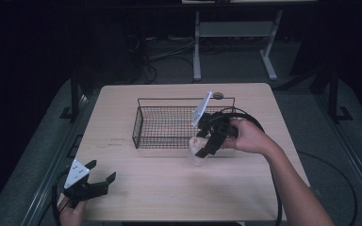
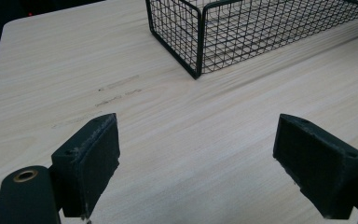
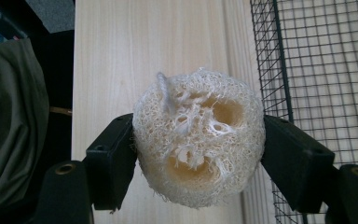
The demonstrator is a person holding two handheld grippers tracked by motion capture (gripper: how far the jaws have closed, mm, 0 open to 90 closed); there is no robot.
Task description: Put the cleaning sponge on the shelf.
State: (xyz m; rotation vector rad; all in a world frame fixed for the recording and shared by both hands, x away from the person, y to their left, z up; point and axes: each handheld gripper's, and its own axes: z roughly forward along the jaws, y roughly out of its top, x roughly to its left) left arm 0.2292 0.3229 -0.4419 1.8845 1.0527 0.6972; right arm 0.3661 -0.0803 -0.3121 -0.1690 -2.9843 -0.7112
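Well left of and nearer than the wire basket (image 1: 143, 123), the left gripper (image 1: 94, 181) hovers over bare table (image 1: 169, 188) with its jaws spread wide and nothing between them. Just beside the basket's near right corner, the right gripper (image 3: 199, 154) is clamped across the loofah sponge (image 3: 199, 140); it looks light, springy and rough, so a squeeze on its round sides should hold.
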